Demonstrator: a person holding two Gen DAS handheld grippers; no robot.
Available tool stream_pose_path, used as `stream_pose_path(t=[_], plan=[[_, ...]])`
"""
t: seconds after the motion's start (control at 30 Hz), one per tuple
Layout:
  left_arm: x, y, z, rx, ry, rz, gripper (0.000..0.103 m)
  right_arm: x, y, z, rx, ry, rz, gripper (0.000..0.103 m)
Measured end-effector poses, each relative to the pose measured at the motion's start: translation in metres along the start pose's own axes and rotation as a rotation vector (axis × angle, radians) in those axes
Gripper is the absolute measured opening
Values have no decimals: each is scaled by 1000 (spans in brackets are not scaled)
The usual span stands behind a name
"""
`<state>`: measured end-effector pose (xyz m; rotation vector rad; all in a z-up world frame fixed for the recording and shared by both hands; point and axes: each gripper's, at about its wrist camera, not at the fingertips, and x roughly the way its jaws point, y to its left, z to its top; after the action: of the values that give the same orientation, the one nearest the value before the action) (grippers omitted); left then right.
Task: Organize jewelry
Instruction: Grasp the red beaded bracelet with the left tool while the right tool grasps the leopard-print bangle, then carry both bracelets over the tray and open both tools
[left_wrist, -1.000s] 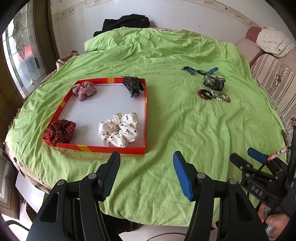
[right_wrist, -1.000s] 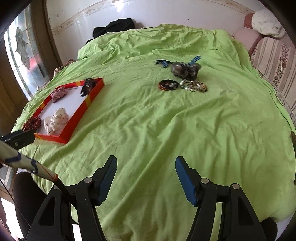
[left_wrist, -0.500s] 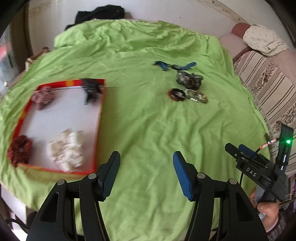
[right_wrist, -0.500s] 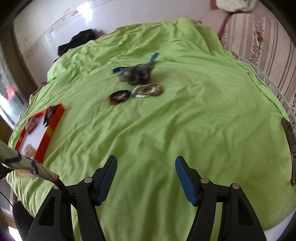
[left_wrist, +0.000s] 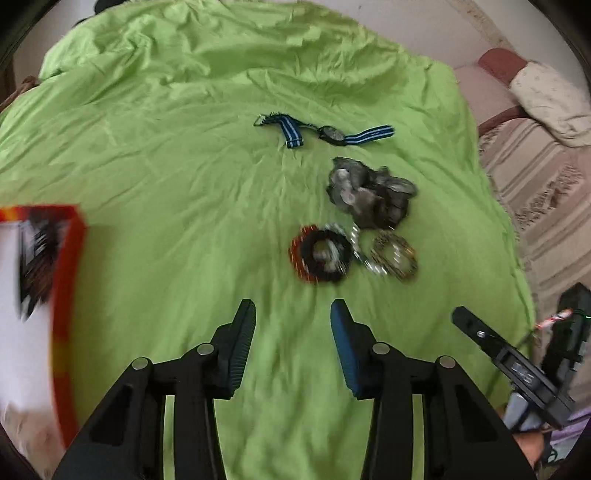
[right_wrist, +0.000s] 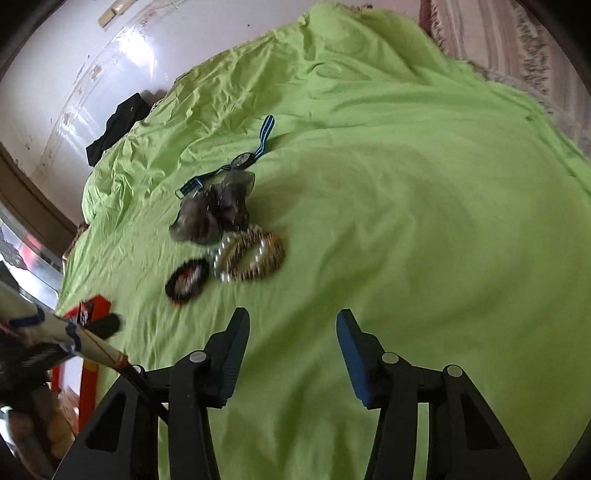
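**Both grippers closing over the bed, nothing held**

Your L gripper (left_wrist: 291, 314) hangs over the green sheet (left_wrist: 166, 155), jaws apart but closing, nothing btwn them. Just ahead of it: a red-black bangle (left_wrist: 319, 254), touching a beaded bangle (left_wrist: 391, 254) on its right. Beyond those, a grey fabric bundle (left_wrist: 371, 192), then a blue-striped watch (left_wrist: 327, 133) farther back. The red tray (left_wrist: 68, 280) sits at the left edge w/ a dark claw clip (left_wrist: 38, 254) inside; blurred.

Your R gripper (right_wrist: 291, 321) also has jaws apart and closing, empty, over bare sheet. The same pile lies ahead-left of it: red-black bangle (right_wrist: 186, 281), beaded bangle (right_wrist: 249, 258), bundle (right_wrist: 214, 212), watch (right_wrist: 242, 159). Tray corner (right_wrist: 94, 306) shows far left.
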<state>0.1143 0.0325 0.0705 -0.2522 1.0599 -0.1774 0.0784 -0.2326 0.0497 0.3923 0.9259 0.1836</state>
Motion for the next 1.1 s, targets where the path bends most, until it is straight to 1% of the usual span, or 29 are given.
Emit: stream_pose_path(t=[0.17,0.23,0.27,0.3,0.33,0.37,0.47,0.57,0.67,0.73,0.8,0.83,0.9,0.93,0.97,1.0,1.03,1.07,1.1], plan=[[51,-11,28,39,46,8,41,34,4,23,6,24,19,54],[61,-15,32,61,60,15,41,47,8,28,2,34,14,54],[65,-18,34,69,68,19,31,52,10,30,-2,37,11,50],[68,-21,34,76,80,21,13,59,13,32,-10,40,6,37],[71,-23,33,81,100,13,12,65,17,33,-24,51,-8,26],[69,-25,31,79,98,7,12,71,21,34,-39,67,-17,10],[48,-24,20,92,105,-13,11,68,21,29,-32,79,-1,8],[12,-14,-1,78,112,-47,11,47,17,12,-33,95,19,8],[-20,-6,-28,84,120,-90,11,18,9,-20,-37,136,48,8],[-38,2,-50,81,130,-97,11,-1,3,-44,-38,158,55,8],[-48,12,-70,74,135,-72,12,-20,-5,-66,-21,166,59,8],[-55,20,-81,69,132,-38,12,-28,-9,-74,-12,162,56,8],[-63,33,-91,40,124,-13,13,-44,-16,-89,2,140,45,8],[-70,40,-96,10,113,-1,15,-50,-17,-93,4,126,34,9],[-75,46,-97,-15,97,10,20,-56,-18,-97,0,103,18,9],[-84,53,-101,-41,68,38,29,-61,-18,-101,-9,70,-4,13],[-90,56,-102,-54,43,63,33,-64,-19,-103,-15,51,-22,16],[-96,58,-103,-61,13,85,38,-67,-20,-105,-17,29,-40,28],[-104,60,-105,-59,-18,102,38,-68,-20,-106,-16,8,-44,33]])
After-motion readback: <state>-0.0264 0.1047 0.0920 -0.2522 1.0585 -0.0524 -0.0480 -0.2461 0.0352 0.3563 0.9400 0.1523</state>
